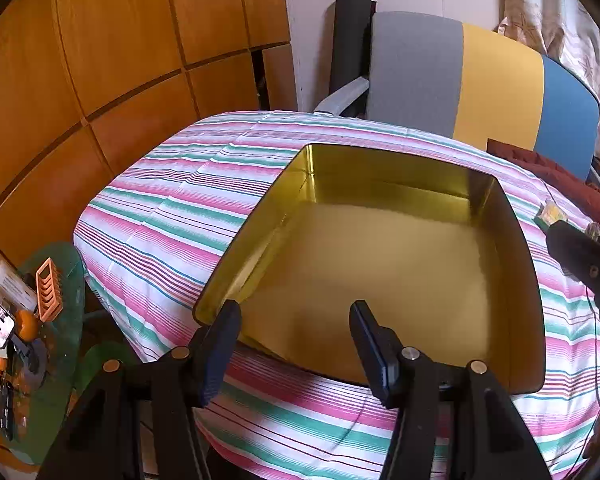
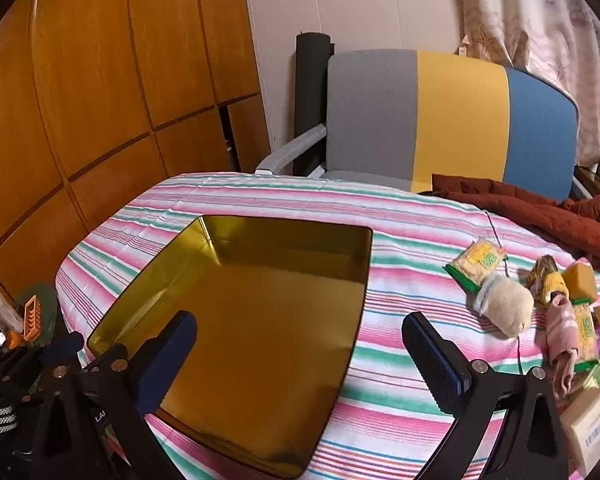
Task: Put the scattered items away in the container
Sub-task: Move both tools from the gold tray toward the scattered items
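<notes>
A gold tin container [image 1: 500, 240] sits open and empty on the striped tablecloth [image 1: 160, 208]; it also shows in the right wrist view [image 2: 204, 248]. My left gripper [image 1: 296, 320] is open and empty over the tin's near edge. My right gripper [image 2: 300, 340] is open and empty over the tin's near right side. Scattered items lie to the right: a green-edged snack packet [image 2: 476, 262], a beige rolled sock [image 2: 506, 308], a pink sock [image 2: 562, 336], yellow blocks [image 2: 580, 280] and a white box [image 2: 592, 424].
A grey, yellow and blue chair [image 2: 452, 116] stands behind the table with a rust-red cloth [image 2: 540, 208] beside it. Wooden cabinets [image 2: 100, 80] fill the left. A low glass table [image 1: 56, 280] with oranges and a phone stands at lower left.
</notes>
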Demonstrator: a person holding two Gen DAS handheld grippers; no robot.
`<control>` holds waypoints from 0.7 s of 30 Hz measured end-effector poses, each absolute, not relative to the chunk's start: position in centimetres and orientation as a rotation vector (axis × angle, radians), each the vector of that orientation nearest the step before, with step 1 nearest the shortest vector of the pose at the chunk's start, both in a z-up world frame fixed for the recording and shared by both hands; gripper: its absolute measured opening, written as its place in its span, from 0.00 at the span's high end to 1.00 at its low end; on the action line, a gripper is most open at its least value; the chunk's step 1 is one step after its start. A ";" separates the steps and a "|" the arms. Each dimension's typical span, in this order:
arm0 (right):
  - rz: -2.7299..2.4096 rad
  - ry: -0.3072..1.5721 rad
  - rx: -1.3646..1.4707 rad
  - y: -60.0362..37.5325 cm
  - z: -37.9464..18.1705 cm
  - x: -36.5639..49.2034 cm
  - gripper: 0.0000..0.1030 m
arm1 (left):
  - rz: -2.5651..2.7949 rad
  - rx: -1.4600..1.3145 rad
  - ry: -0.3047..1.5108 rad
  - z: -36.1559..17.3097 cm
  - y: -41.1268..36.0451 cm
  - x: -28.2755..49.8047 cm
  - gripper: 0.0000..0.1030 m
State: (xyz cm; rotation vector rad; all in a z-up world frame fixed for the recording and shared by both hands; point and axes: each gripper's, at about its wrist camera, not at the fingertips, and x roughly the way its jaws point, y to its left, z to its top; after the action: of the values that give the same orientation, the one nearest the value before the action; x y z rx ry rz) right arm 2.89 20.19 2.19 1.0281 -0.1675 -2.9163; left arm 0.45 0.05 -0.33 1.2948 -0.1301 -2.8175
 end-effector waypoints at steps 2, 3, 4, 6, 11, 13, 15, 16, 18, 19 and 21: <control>-2.932 -0.162 1.042 20.6 2.0 3.2 0.00 | -2.825 1.311 -0.144 -0.4 0.5 0.5 0.45; -2.935 -0.162 1.046 20.9 2.0 3.3 0.00 | -2.830 1.314 -0.152 -0.4 0.8 0.6 0.45; -2.939 -0.165 1.052 21.2 1.9 3.5 0.00 | -2.836 1.314 -0.160 -0.4 1.0 0.7 0.45; -2.949 -0.175 1.061 21.9 1.8 3.6 0.00 | -2.853 1.315 -0.184 -0.4 1.7 0.9 0.45; -2.963 -0.239 1.093 23.9 1.4 4.2 0.00 | -2.888 1.383 -0.235 -0.6 3.8 1.2 0.45; -2.981 -0.248 1.093 24.7 1.4 4.6 0.00 | -2.906 1.404 -0.250 -0.7 4.7 1.3 0.45; -3.013 -0.254 1.088 25.8 1.5 4.8 0.00 | -2.923 1.421 -0.272 -0.7 5.4 1.5 0.45; -3.038 -0.251 1.095 26.7 1.6 4.9 0.00 | -2.930 1.424 -0.282 -0.8 5.7 1.7 0.45; -3.089 -0.257 1.116 28.6 1.7 5.1 0.00 | -2.948 1.430 -0.301 -0.7 6.5 2.0 0.45; -3.115 -0.275 1.130 29.8 1.7 5.2 0.00 | -2.959 1.443 -0.307 -0.7 6.9 2.2 0.45; -3.151 -0.320 1.176 32.7 1.8 5.2 0.00 | -2.976 1.485 -0.306 -0.7 7.6 2.3 0.45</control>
State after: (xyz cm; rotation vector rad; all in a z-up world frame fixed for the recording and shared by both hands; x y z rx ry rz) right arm 5.19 32.66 1.80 1.1760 -0.3198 -3.1513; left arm 2.32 7.59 -0.72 1.4853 -0.3063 -2.9760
